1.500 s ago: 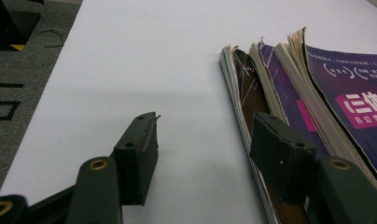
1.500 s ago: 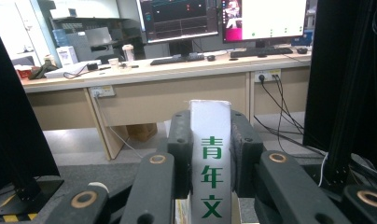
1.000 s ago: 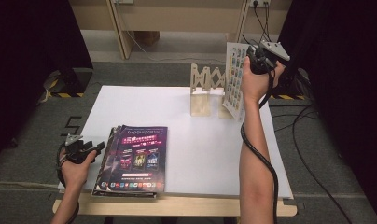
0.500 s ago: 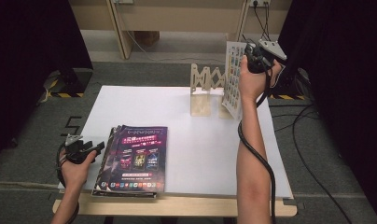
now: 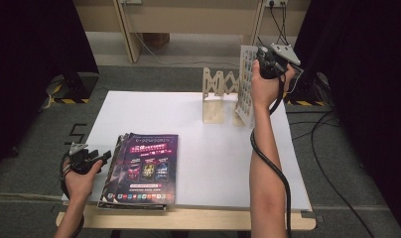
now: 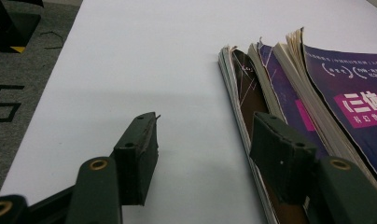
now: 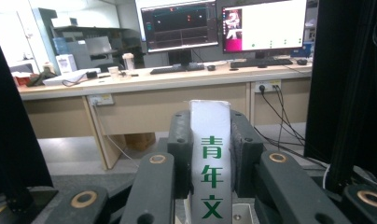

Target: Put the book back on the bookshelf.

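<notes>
Right gripper (image 7: 210, 154) jaws clamped on the spine of a white magazine (image 7: 211, 140), held upright at the right end of the wooden rack (image 5: 219, 94); step in hand looks like slotting it in; next move calls for lowering it square into a slot. Left gripper (image 6: 203, 149) jaws wide, empty, low beside the magazine stack (image 5: 141, 168) near the table (image 5: 213, 158) front edge.

Read in green down the spine of the magazine (image 7: 210, 158) clamped in the right hand-held gripper (image 7: 210, 154): 青年文. Read in white on a pink band, at 3 o'clock, on the top purple magazine (image 6: 350, 93): 三体. Remaining cover print illegible.
</notes>
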`<state>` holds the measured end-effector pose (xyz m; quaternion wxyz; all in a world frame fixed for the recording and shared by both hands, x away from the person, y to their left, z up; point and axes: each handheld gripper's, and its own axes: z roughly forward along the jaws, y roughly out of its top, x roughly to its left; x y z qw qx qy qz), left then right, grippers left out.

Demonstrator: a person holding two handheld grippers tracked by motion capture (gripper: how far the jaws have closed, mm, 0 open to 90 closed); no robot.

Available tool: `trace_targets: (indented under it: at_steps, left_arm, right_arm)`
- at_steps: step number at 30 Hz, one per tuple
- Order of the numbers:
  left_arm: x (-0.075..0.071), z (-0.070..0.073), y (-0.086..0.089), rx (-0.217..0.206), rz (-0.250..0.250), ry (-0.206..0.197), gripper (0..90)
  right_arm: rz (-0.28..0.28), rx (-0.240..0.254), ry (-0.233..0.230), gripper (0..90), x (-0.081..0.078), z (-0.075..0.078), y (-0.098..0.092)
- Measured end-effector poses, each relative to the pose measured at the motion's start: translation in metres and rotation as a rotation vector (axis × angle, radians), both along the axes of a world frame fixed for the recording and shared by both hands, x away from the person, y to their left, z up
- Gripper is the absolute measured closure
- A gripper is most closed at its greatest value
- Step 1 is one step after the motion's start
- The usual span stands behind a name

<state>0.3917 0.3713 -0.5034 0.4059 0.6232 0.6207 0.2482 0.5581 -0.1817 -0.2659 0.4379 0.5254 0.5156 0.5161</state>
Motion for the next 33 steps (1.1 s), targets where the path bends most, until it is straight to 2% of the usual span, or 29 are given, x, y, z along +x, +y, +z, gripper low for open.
trace_targets:
  at_steps: [10,22,33]
  left_arm:
    - [0.0,0.0,-0.001,0.007,-0.003,0.002,41.0]
    - [0.0,0.0,-0.002,0.021,-0.008,-0.004,41.0]
    - [0.0,0.0,-0.003,0.029,-0.01,-0.005,40.9]
  right_arm:
    - [0.005,-0.02,-0.012,74.5,-0.001,-0.02,-0.002]
    - [0.015,-0.086,-0.072,74.3,-0.025,-0.041,0.002]
    - [0.017,-0.078,-0.069,74.3,-0.038,-0.057,-0.004]
